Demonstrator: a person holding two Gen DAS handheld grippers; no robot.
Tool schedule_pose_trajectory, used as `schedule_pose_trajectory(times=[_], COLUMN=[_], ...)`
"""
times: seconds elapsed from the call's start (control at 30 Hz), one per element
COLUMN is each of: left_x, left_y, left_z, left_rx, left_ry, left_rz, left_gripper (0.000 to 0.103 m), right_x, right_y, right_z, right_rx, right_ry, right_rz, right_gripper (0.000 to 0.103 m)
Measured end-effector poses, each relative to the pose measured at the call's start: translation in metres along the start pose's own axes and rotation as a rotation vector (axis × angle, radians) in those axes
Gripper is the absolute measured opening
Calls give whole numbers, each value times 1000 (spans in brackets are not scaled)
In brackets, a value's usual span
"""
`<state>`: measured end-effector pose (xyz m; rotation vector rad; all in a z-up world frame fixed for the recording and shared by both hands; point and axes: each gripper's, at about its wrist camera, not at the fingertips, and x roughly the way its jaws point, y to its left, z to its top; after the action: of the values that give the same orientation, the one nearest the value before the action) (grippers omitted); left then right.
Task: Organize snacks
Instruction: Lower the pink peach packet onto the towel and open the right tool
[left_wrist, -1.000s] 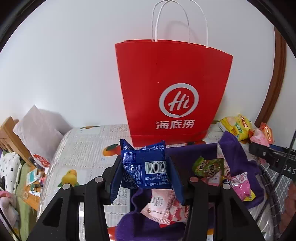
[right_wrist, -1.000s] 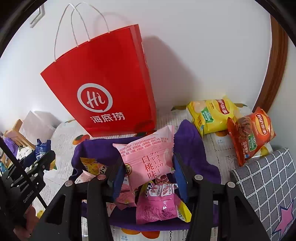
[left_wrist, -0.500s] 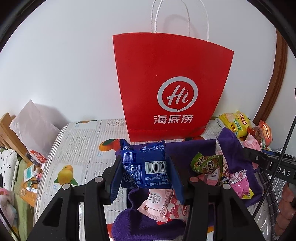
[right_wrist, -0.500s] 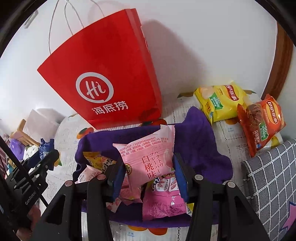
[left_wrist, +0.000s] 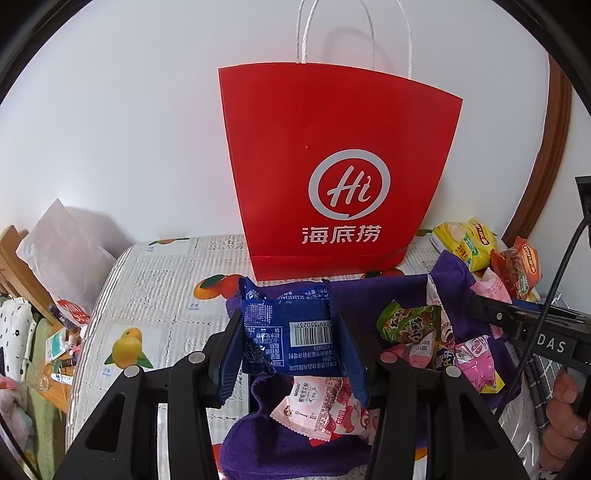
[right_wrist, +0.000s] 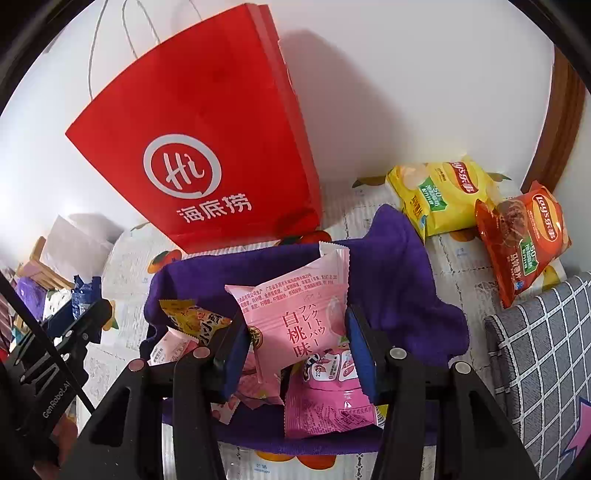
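Note:
My left gripper (left_wrist: 291, 343) is shut on a blue snack packet (left_wrist: 291, 332), held barcode side up above the near left end of a purple cloth (left_wrist: 388, 291). In the right wrist view my right gripper (right_wrist: 295, 339) is shut on a pink peach-flavour packet (right_wrist: 299, 314), lifted over the same purple cloth (right_wrist: 399, 280). Several small packets lie on the cloth: a green one (left_wrist: 410, 321), a pink-white one (left_wrist: 321, 406), a yellow one (right_wrist: 192, 317) and a pink pouch (right_wrist: 328, 398). A red paper bag (left_wrist: 340, 170) stands upright against the wall behind the cloth.
A yellow chip bag (right_wrist: 439, 192) and an orange chip bag (right_wrist: 524, 236) lie at the back right. The table (left_wrist: 155, 295) has a fruit-print cover. A grey checked cushion (right_wrist: 543, 354) sits at the right. Clutter and a wooden frame (left_wrist: 22, 273) lie off the left edge.
Both views have shifted slightly, so the red bag appears higher and closer. Each gripper has kept its packet.

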<state>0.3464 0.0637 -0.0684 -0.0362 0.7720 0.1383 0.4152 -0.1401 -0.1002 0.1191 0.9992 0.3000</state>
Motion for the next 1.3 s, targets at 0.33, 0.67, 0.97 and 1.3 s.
schedule_pose_trajectory(times=[0.33, 0.67, 0.97, 1.3], left_x=[1, 1, 1, 2], left_y=[1, 1, 1, 0], left_z=[0, 1, 1, 1], left_rx=[-3, -4, -4, 5], left_ry=[6, 6, 5, 11], left_rz=[-2, 0, 1, -4], left_gripper=[47, 47, 47, 48], right_x=[13, 21, 27, 27], right_y=[5, 7, 12, 16], right_z=[-3, -5, -6, -7], right_rx=[-27, -41, -58, -68], right_ry=[42, 73, 96, 105], right_rz=[-4, -6, -8, 0], right_gripper=[51, 51, 52, 61])
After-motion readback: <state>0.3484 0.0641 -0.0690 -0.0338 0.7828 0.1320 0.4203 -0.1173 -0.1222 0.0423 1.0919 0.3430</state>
